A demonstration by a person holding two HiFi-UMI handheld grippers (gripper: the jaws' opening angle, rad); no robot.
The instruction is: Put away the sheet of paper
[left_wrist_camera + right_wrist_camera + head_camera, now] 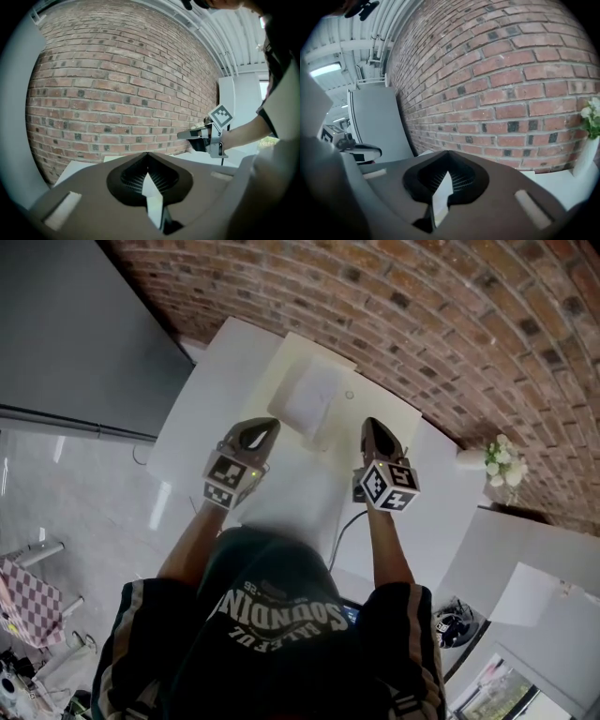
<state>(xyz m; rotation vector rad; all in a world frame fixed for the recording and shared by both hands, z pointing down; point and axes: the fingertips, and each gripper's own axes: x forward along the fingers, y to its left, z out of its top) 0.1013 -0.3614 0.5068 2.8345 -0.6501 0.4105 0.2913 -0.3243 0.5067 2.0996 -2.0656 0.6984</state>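
We hold the left claw [266,430] and right claw [373,430] closed and empty on either side of the sheet of paper [314,395]. The sheet lies on a cream mat [361,381] on the tabletop [202,418]. This fits a sheet awaiting pickup or one already laid down. We cannot tell whether it is folded, and neither claw view shows it.

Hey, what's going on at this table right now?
A person stands over a white table, holding a left gripper and a right gripper level above it, both with fingers together and empty. The white sheet of paper lies untouched on a cream rectangular mat just ahead of them.
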